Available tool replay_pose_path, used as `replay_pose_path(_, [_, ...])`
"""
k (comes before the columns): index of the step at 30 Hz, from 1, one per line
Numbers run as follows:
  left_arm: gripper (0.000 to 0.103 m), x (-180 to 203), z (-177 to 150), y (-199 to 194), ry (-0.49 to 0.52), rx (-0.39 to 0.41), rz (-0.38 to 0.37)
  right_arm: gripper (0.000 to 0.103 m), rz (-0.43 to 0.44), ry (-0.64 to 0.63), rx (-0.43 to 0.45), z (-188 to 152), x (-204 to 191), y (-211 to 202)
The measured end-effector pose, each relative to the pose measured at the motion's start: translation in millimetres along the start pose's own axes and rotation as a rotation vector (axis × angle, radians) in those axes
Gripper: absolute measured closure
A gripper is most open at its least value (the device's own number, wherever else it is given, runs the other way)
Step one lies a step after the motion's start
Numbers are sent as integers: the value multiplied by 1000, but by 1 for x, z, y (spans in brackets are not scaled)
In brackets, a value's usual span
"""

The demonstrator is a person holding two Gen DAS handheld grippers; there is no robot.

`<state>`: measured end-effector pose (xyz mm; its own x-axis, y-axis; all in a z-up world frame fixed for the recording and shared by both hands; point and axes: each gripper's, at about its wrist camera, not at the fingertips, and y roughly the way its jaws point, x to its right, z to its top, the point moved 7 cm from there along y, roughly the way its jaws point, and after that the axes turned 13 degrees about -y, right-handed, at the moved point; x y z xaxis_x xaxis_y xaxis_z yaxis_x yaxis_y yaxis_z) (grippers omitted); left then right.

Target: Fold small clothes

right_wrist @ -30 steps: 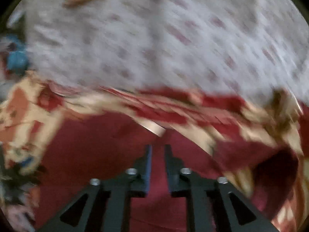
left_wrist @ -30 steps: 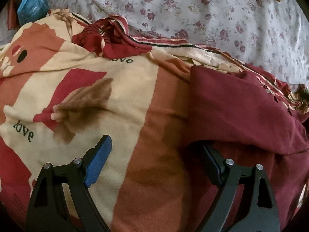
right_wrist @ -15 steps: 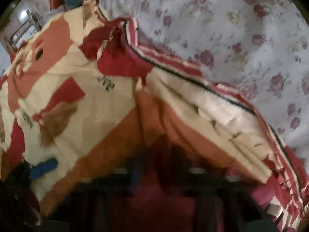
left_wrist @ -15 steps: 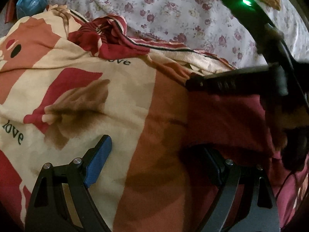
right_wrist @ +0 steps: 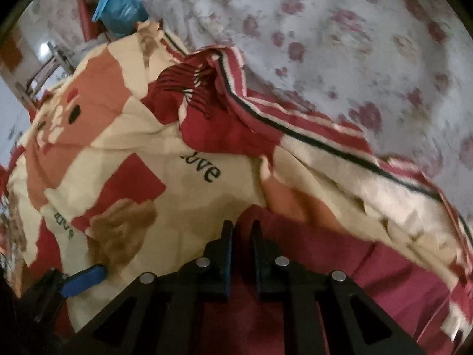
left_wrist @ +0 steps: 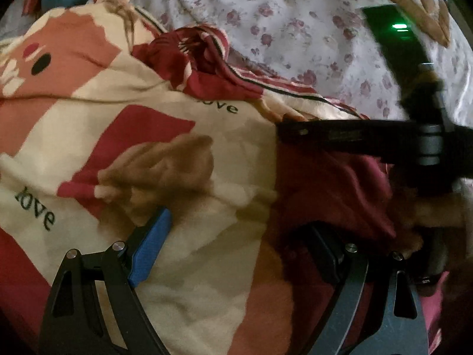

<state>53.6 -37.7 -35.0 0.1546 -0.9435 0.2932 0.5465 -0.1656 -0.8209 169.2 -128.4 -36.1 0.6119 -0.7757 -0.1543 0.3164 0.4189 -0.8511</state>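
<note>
Item: maroon garment (right_wrist: 319, 254), small, lying on a patterned blanket (left_wrist: 183, 136) printed with "love" and a brown bear figure. The blanket is spread over a floral sheet (left_wrist: 295, 29), apparently as a soft, flat working surface. A blue bag (right_wrist: 124, 9) sits at the far corner, well clear of the work.

Right gripper (right_wrist: 242, 230): angled steeply down at the garment's upper edge, where maroon meets blanket. Jaws nearly closed, only a narrow slit between them, with maroon cloth showing in that slit. Whether the pads truly pinch the fabric cannot be told from here; the placement reads as a pinch on the hem, ready to lift it over for a fold.

Left gripper (left_wrist: 236, 242): jaws wide apart, holding nothing. The blue-padded finger (left_wrist: 150, 248) rests over bare blanket; the other finger sits at or under the garment's left edge. The garment's side border therefore runs between the jaws, likely so they can close on it as the second hold.

Task state, judged: garment lies fairly flat, first fold not yet made.
</note>
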Motion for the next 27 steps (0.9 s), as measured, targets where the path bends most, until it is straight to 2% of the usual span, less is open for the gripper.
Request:
replay_pose_path(1, [15, 0, -1, -3, 8, 1, 1, 86, 10, 12, 14, -1, 1, -10])
replay_pose_path(3, [15, -3, -1, -9, 16, -2, 7, 52, 7, 38, 63, -15, 8, -51])
replay_pose_path(4, [15, -5, -1, -13, 15, 1, 20, 49, -23, 48, 80, -26, 14, -75])
replay_pose_path(7, [15, -10, 3, -25, 22, 45, 58, 49, -123, 88, 86, -70, 44, -138])
replay_pose_path(10, [15, -8, 13, -40, 25, 106, 76, 49, -268, 169, 51, -125, 85, -185])
replay_pose_path(13, [15, 6, 16, -46, 19, 118, 31, 49, -330, 250, 7, -174, 112, -203])
replay_pose_path(17, [15, 36, 9, -23, 49, 44, -16, 49, -377, 356, -101, -224, 132, -180])
replay_pose_path(19, [15, 46, 3, -1, 70, -11, 0, 49, -380, 381, -107, -237, 138, -170])
replay_pose_path(22, [14, 50, -9, 29, 126, -88, 79, 49, -378, 417, -70, -241, 139, -180])
replay_pose_path(27, [14, 53, -9, 20, 116, -51, 95, 49, -414, 408, 6, -241, 126, -218])
